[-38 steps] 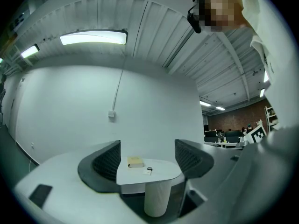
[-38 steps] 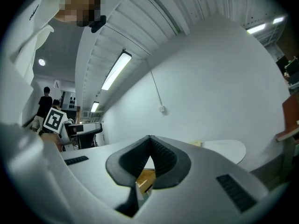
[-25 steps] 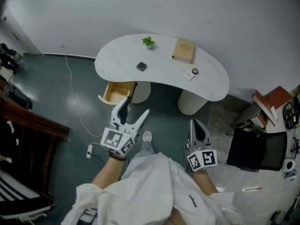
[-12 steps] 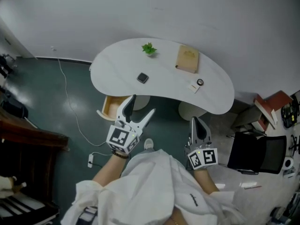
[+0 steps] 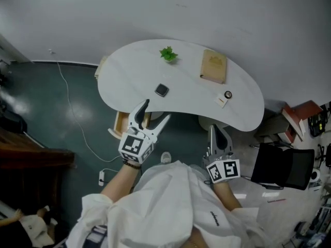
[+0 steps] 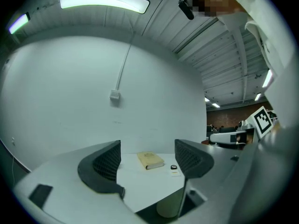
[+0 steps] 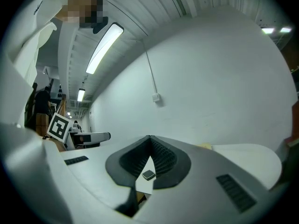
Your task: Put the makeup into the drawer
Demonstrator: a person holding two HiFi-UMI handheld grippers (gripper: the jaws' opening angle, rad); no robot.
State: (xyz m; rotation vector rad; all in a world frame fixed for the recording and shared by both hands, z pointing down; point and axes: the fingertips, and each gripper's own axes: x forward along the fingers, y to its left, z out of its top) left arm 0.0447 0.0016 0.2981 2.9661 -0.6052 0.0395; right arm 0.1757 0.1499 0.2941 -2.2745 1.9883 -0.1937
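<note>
Head view shows both grippers held low in front of the person, near the front edge of the white table. Left gripper has its jaws spread wide with nothing between them. Its own view shows only the far tabletop and a tan book through the gap. Right gripper has its jaws pressed together at the tips and grips nothing. The makeup compact, small, dark and square, lies on the table, clear of both tools. The wooden drawer stands open under the table's left end.
</note>
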